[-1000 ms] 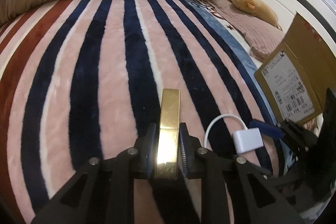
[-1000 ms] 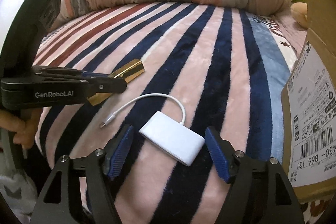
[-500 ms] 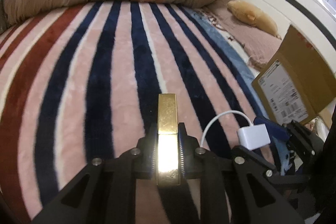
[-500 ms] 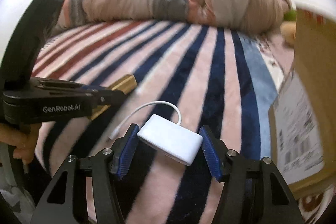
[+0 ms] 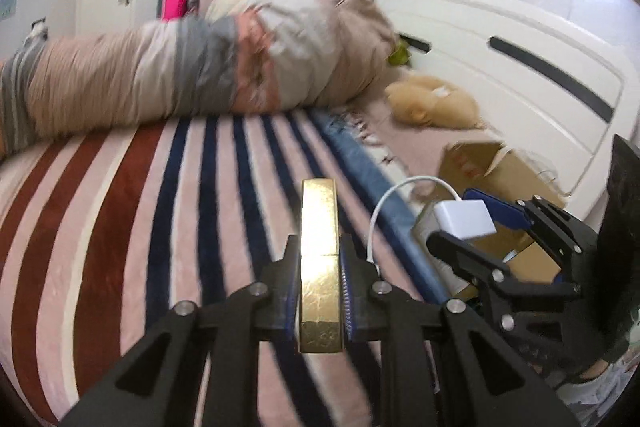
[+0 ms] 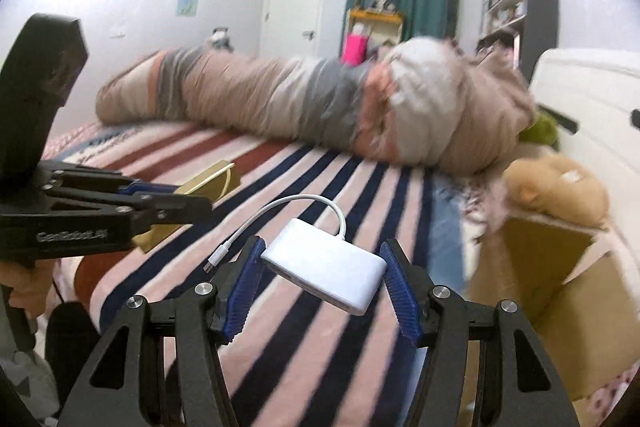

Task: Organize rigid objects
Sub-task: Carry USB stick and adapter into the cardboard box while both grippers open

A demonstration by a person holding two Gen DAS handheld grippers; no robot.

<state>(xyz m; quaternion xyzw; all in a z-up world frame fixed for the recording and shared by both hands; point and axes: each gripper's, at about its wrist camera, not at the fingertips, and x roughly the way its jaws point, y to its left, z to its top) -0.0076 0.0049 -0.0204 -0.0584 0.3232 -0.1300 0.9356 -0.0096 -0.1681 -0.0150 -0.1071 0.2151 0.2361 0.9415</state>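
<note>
The left gripper (image 5: pixel 320 291) is clamped on a gold bar (image 5: pixel 319 267); the right gripper (image 6: pixel 322 287) pinches a white adapter (image 6: pixel 326 277), both lifted clear, likely for the cardboard box (image 6: pixel 560 307) at its right.

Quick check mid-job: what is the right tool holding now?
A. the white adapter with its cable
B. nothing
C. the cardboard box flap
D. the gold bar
A: in the right wrist view the white adapter sits clamped between the right tool pads, lifted above the blanket, cable looping off; the gold bar is in the left tool.
</note>
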